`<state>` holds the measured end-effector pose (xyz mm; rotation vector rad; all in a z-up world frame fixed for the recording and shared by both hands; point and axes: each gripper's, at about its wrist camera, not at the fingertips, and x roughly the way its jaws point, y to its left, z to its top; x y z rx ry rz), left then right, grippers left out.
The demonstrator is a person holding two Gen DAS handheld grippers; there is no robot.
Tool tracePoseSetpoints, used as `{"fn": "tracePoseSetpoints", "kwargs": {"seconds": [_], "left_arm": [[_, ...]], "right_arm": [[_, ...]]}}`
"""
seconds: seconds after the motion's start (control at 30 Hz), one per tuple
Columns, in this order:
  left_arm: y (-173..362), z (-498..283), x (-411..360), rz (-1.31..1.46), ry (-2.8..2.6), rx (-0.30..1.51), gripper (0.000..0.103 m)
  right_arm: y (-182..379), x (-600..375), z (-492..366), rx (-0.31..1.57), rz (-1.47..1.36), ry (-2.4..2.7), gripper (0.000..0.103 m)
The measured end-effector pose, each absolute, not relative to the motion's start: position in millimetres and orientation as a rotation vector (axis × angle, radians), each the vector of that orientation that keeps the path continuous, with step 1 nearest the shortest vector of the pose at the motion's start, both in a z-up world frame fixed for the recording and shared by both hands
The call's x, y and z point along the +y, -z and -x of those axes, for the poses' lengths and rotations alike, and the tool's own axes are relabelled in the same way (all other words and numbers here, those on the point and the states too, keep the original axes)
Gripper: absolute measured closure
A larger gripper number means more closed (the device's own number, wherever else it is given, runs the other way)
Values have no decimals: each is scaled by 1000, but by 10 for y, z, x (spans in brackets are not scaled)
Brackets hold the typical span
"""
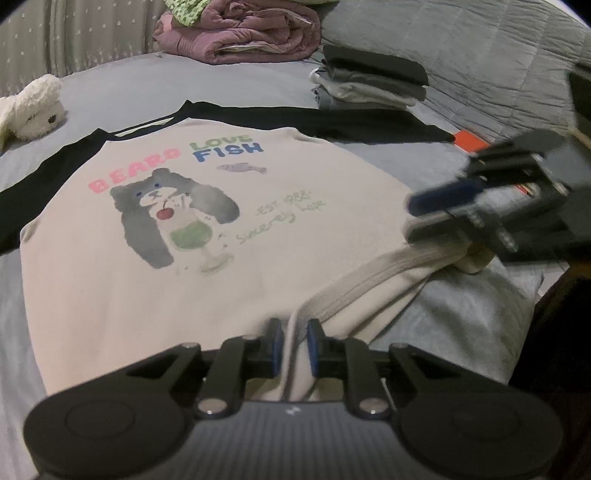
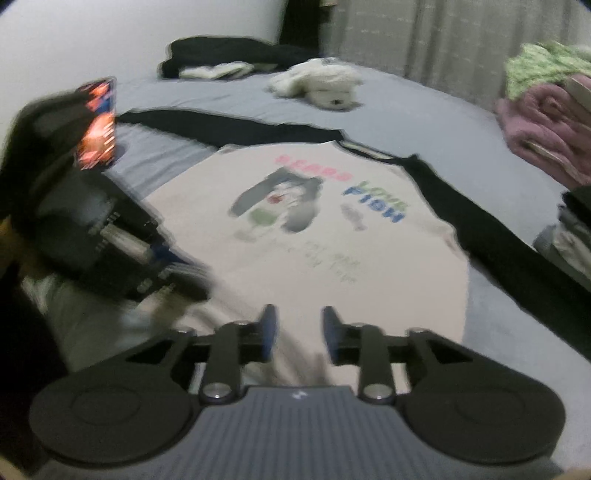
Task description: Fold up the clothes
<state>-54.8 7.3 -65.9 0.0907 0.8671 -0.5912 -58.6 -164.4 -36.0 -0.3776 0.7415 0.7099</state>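
A cream sweatshirt (image 1: 155, 295) with black raglan sleeves and a bear print lies face up on the grey-blue bed sheet (image 1: 122, 85). My left gripper (image 1: 295, 343) is shut on the ribbed bottom hem (image 1: 354, 291), which rises in a fold toward the right. My right gripper (image 1: 421, 214) comes in from the right, blurred, just above the hem's far end. In the right wrist view my right gripper (image 2: 299, 332) has its jaws apart over the sweatshirt (image 2: 295, 266), nothing pinched. The left gripper (image 2: 181, 280) shows blurred at the left, on the hem.
A stack of folded clothes (image 1: 369, 81) sits behind the right sleeve. A mauve quilt (image 1: 240, 33) and a grey quilt (image 1: 480, 55) lie at the back. A white plush toy (image 1: 33, 107) rests at the far left. A dark garment (image 2: 221, 55) lies by the wall.
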Motion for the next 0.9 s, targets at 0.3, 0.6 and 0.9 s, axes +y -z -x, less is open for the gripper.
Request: {"fn": "tracePoseSetpoints", "kwargs": {"seconds": [0.3,0.6,0.9], "left_arm": [[663,569,71,-99,586,860,84],[623,623,103,-127,570,845,72],[592,673,219,-91,532,814,78]], "right_arm": [[638,-1350,817,761,512,-825,68],[755,-1194,780,749,614,-824,76],[699,-1047,842,720,604,-885,77]]}}
